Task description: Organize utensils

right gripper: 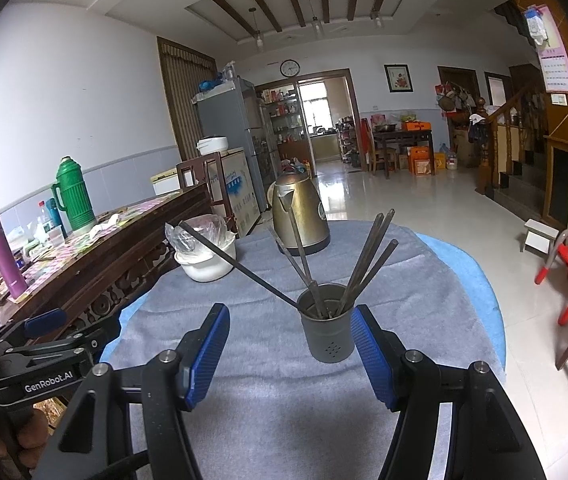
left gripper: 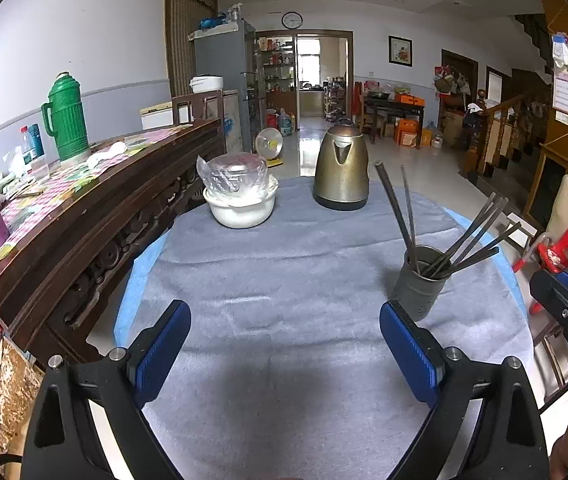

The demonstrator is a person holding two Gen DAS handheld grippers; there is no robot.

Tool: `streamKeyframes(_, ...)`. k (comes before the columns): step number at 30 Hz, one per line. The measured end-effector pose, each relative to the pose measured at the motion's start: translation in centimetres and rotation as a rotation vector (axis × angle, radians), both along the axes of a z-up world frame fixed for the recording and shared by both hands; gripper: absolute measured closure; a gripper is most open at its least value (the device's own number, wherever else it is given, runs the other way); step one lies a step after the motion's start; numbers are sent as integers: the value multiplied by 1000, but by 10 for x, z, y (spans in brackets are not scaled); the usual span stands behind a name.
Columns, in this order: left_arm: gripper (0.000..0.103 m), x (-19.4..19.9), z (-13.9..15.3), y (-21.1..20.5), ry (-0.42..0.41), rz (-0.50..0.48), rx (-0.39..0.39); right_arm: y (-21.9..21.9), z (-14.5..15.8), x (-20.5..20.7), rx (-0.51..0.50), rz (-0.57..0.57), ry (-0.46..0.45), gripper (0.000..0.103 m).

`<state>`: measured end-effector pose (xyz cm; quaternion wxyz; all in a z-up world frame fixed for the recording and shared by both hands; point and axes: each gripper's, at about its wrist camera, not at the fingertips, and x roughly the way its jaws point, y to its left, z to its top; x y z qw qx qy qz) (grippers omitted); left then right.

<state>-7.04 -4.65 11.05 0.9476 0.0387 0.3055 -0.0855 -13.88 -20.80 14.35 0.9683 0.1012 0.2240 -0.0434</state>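
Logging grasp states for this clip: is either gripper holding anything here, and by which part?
Nothing is held. The left gripper and right gripper are both open and empty over the grey cloth; the chopsticks all stand in the metal holder.

A: How many chopsticks?
B: About eight, all in one metal holder.
A: Anything else on the cloth?
B: One kettle, one white bowl, two grippers, left gripper and right gripper.
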Motion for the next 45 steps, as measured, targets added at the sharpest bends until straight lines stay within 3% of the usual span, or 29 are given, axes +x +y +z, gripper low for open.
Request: streamKeyframes(45, 8, 16, -12, -2, 57, 33, 45, -7, -15, 17, 54, -2, 34, 36)
